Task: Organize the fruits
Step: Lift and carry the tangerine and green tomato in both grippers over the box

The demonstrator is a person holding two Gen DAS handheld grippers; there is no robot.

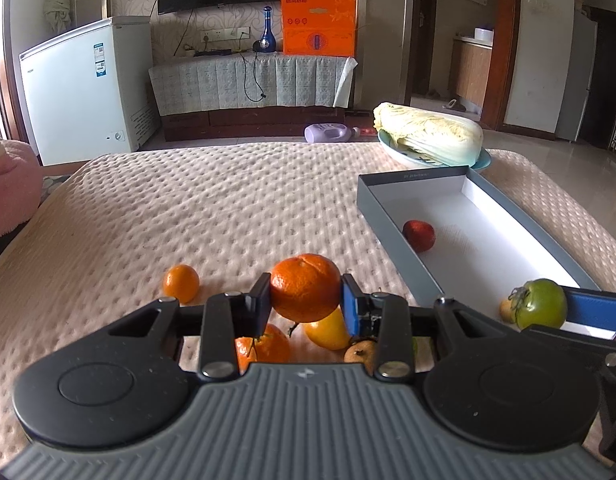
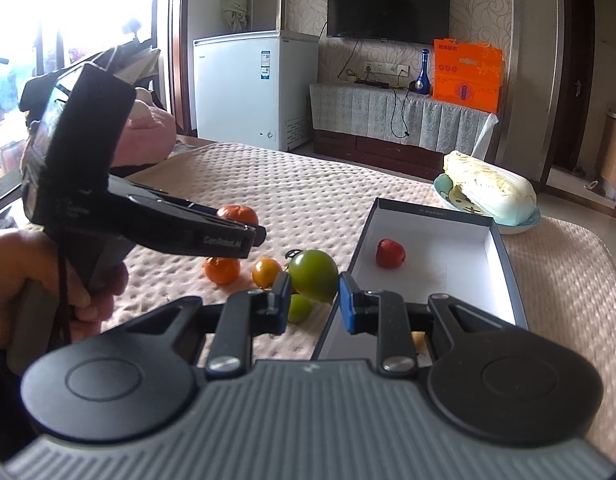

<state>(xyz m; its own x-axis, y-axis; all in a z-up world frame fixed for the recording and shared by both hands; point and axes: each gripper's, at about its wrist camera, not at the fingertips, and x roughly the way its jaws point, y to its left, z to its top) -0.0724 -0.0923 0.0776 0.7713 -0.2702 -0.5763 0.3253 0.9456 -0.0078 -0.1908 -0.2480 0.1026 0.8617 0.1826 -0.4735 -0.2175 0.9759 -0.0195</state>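
Note:
My left gripper [image 1: 305,298] is shut on a large orange mandarin [image 1: 305,286], held above the bedspread. Below it lie a small mandarin [image 1: 181,283], another mandarin [image 1: 263,350], a yellow fruit [image 1: 328,334] and a brownish fruit [image 1: 360,352]. My right gripper [image 2: 312,294] is shut on a green tomato [image 2: 314,274], also visible at the right edge of the left wrist view as the green tomato [image 1: 542,304]. A grey box with a white inside [image 1: 488,216] holds one red fruit [image 1: 418,235]. In the right wrist view the red fruit [image 2: 390,253] lies in the grey box [image 2: 432,216].
A plate with a napa cabbage [image 1: 428,132] stands beyond the box. A person's hand [image 2: 35,280] grips the left tool. In the right wrist view a mandarin [image 2: 221,270], a yellow-orange fruit [image 2: 266,272] and a small green fruit [image 2: 299,308] lie on the bedspread [image 1: 227,200].

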